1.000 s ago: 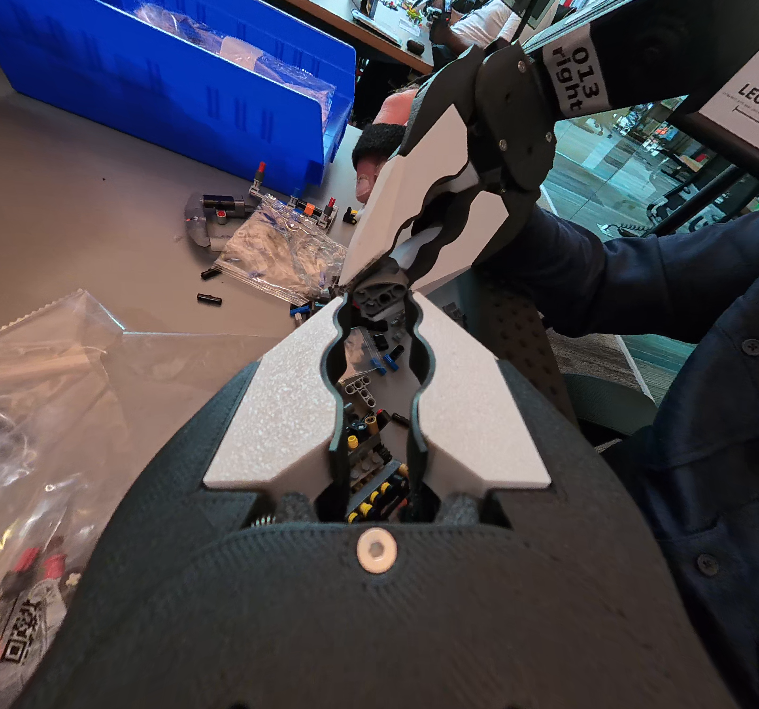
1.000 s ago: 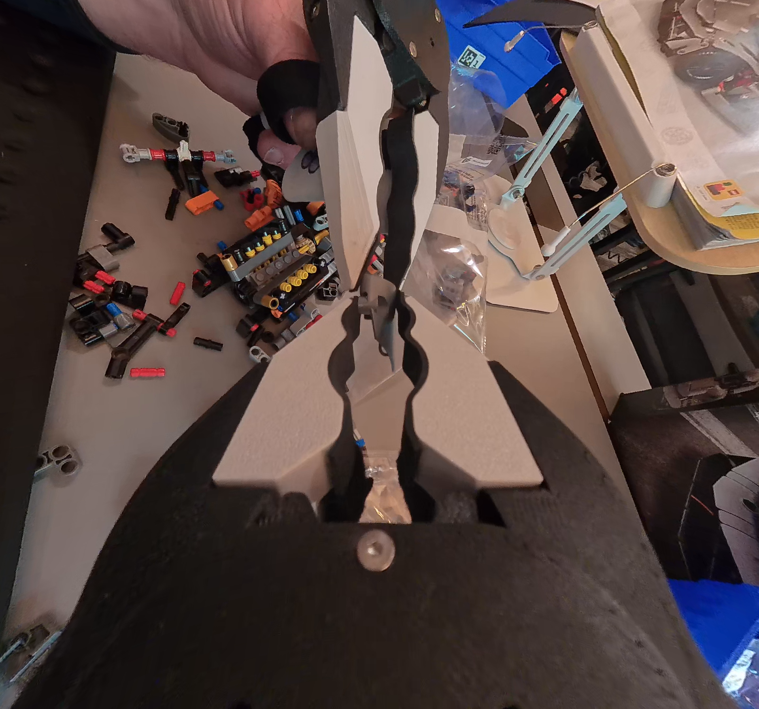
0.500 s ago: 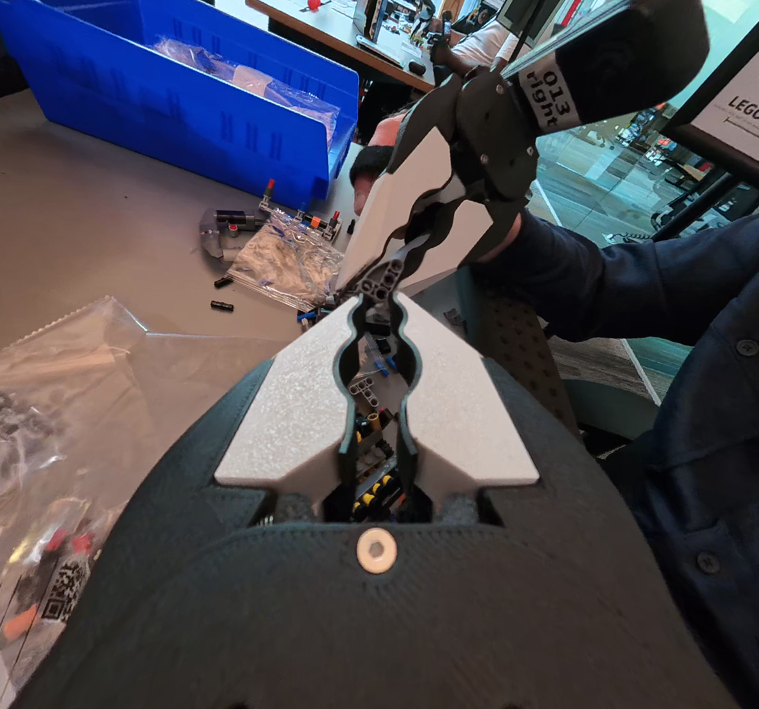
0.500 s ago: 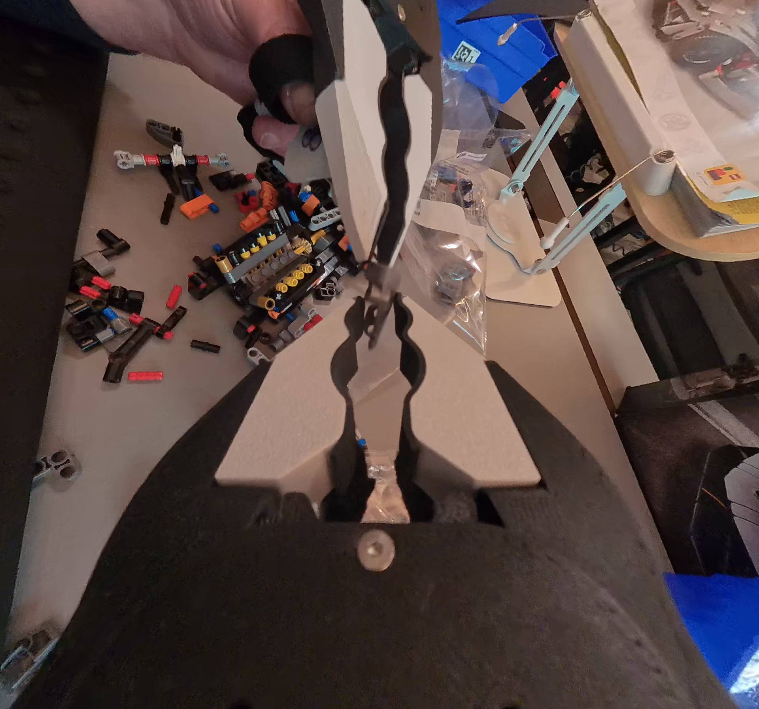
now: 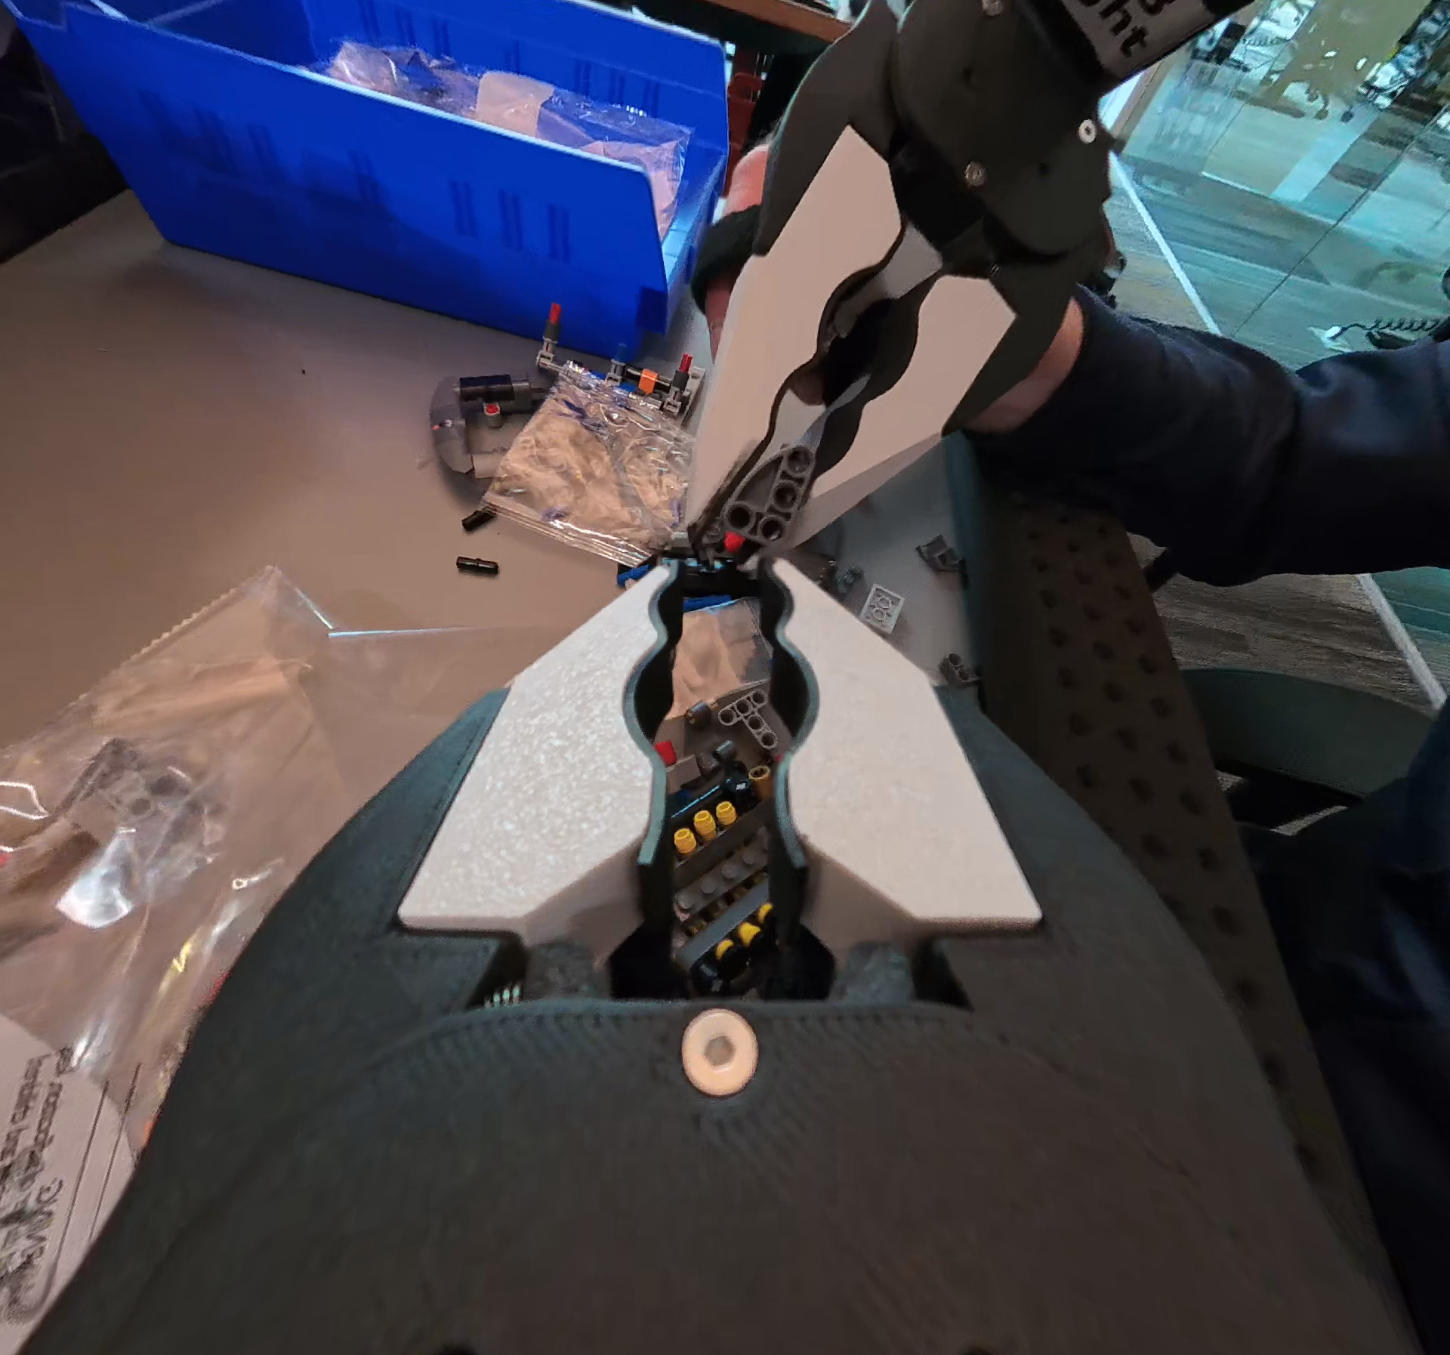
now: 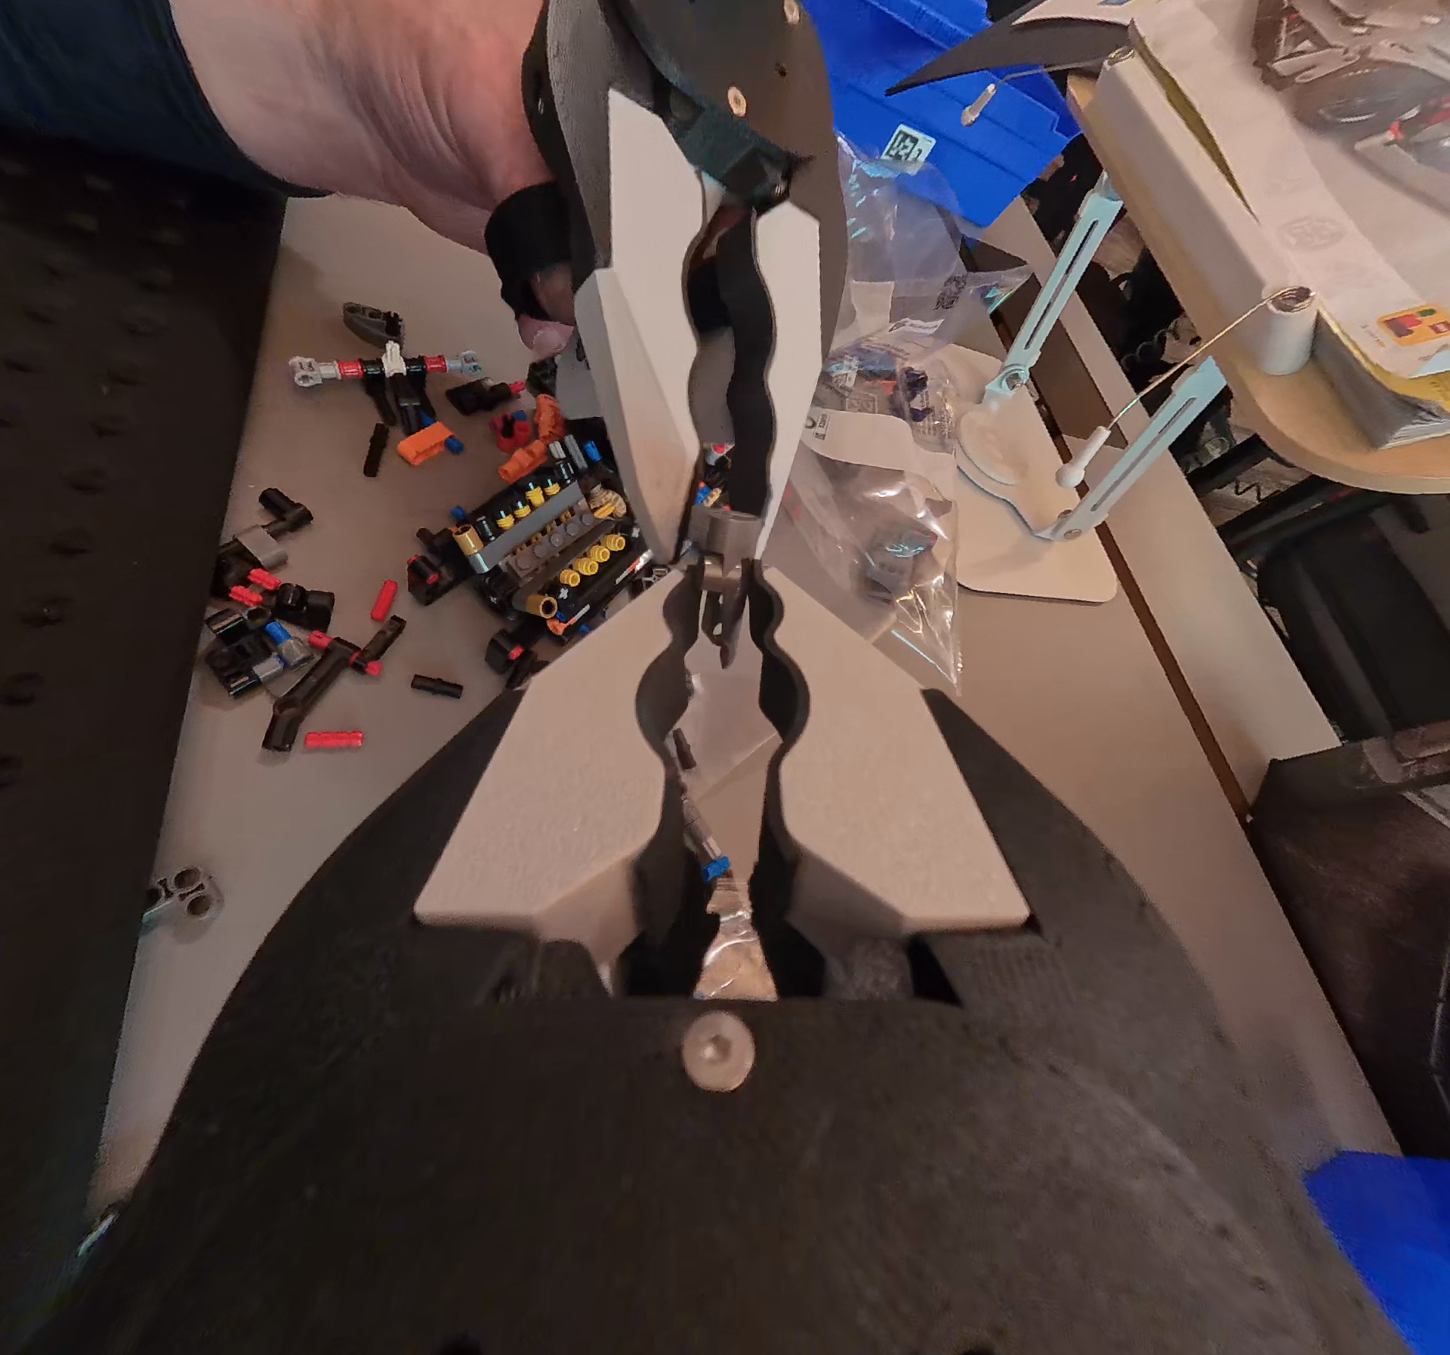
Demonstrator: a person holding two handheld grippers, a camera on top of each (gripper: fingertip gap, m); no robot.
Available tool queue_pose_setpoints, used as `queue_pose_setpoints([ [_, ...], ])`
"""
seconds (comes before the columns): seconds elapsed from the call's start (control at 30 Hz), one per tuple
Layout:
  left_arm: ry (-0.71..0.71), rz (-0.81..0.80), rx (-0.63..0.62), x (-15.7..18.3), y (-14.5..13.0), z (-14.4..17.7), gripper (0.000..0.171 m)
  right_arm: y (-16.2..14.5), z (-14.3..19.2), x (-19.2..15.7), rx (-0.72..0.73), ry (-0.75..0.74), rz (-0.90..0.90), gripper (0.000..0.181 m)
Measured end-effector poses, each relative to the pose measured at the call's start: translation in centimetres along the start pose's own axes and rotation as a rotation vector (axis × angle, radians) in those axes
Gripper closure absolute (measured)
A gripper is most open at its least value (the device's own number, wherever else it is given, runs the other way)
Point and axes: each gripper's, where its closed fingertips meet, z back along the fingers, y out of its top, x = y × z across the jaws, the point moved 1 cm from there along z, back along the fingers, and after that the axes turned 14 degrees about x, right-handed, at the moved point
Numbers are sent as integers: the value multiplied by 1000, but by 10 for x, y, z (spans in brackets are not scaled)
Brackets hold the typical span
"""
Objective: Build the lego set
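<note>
The grey lego beam [image 5: 765,495] with its round holes is pinched at the tips of your right hand-held gripper [image 5: 773,501], held up in the air above the desk [image 5: 196,454], and it meets a small grey lego piece [image 6: 723,533] clamped in the tips of your left hand-held gripper [image 5: 715,568]. A second ago the two tips were already nose to nose; since then the beam has swung so its holed face turns toward the left wrist camera, and a red pin [image 5: 733,542] now shows at the joint. Your left hand [image 6: 377,85] comes in from above in the right wrist view, wrist bent, gripper pointing down. Your right arm's dark sleeve [image 5: 1224,438] reaches in from the right. Below, the half-built lego engine block [image 6: 541,540] with yellow pins sits on the desk among loose parts, near a clear bag [image 6: 887,533]; the blue bin [image 5: 353,164] stands behind
</note>
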Motion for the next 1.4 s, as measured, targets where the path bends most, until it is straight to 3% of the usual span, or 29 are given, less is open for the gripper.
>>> queue_pose_setpoints([
  [0.2,-9,2,25,2,4,0,154,-1,-1,-2,-2,16,-14,173],
  [0.43,85,-283,-74,1,1,1,143,-12,-2,-7,-49,62,-103,173],
  [0.53,55,-297,-81,8,0,-1,139,-15,-5,-11,-67,79,-98,173],
  [0.73,47,-345,-99,10,-6,-6,158,-15,-6,-14,-75,89,-67,173],
  [1.17,-13,-63,63,9,13,1,158,-5,0,-7,-2,75,-145,173],
  [1.4,-22,-56,74,9,16,3,159,-5,3,-6,17,93,-223,176],
])
